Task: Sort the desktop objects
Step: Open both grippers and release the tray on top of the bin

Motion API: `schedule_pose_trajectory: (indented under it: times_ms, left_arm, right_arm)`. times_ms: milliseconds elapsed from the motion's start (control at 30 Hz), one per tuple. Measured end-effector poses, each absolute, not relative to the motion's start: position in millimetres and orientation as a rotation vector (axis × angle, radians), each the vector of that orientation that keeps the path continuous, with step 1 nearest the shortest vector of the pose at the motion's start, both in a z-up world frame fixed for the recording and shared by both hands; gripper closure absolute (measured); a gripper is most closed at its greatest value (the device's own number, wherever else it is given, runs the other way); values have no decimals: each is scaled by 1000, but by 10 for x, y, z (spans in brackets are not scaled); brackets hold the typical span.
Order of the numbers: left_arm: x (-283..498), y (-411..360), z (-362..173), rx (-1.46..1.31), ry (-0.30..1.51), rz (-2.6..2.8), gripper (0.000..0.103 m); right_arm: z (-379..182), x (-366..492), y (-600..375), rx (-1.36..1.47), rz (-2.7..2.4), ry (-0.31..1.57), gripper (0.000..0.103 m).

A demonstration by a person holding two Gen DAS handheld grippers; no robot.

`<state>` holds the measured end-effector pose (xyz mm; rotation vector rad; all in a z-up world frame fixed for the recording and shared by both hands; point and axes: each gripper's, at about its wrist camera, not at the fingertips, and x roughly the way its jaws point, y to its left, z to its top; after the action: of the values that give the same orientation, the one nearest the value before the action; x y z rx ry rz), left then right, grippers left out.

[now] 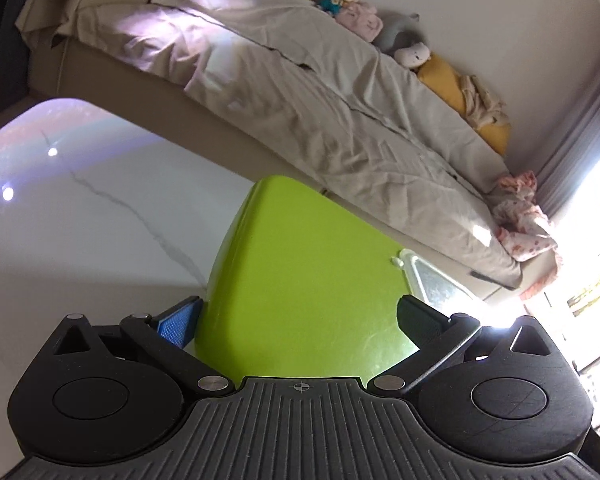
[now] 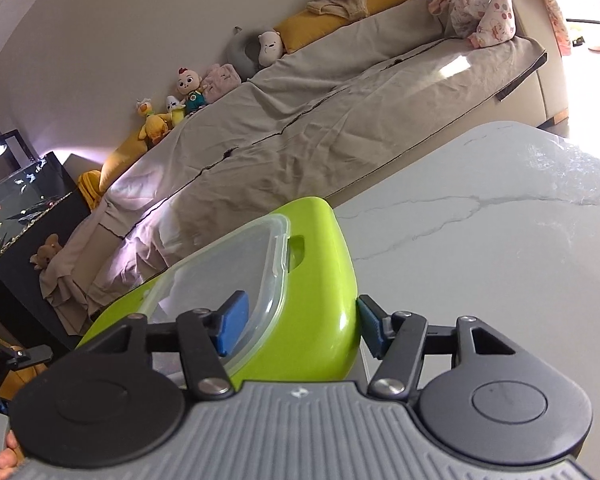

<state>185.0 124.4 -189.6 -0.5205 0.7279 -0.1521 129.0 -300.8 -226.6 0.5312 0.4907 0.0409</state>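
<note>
Both tongs (image 1: 300, 320) (image 2: 296, 322) clamping green bin (image 1: 300, 280), clear lid (image 2: 220, 276)

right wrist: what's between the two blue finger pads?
In the right wrist view, the green bin's wall sits between the right gripper pads: one pad inside, over the clear container, the other outside over the marble table.

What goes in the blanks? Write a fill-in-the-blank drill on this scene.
The bin between the right gripper's fingers is ____ in colour.
The clear container sits ____ the bin.
The table top is white, veined like ____.
Missing: green; inside; marble.
</note>
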Motion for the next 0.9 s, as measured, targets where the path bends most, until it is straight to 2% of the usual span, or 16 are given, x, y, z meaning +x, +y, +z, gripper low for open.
schedule_pose_trajectory:
  times_ms: [167,267,333,400,467,700,900]
  left_arm:
    - [1980,1288,-2170,-571,808,-160,0]
    - [1830,1304,-2152,-565,774,-157,0]
    - [1602,1332,-2062,-578,740,-155,0]
    - [1342,1311,-1939,-565,714,-165,0]
    - [1115,1226,-1818,-510,708,-177,0]
    - [647,688,-1546,-277,713,-181,0]
    - [462,418,-1413,-182,771,-163,0]
  right_arm:
    - [-2249,1324,-3039,517,28,496,41]
    - [-2213,1277,-3017,489,8,491,37]
    - [-2133,1163,-3012,471,-2,466,17]
    - [-2052,960,-3017,471,-7,423,6]
    - [-1977,754,-3017,478,1,390,0]
    - [-1842,357,-2678,410,82,491,0]
    - [-1691,273,-2224,186,1,655,0]
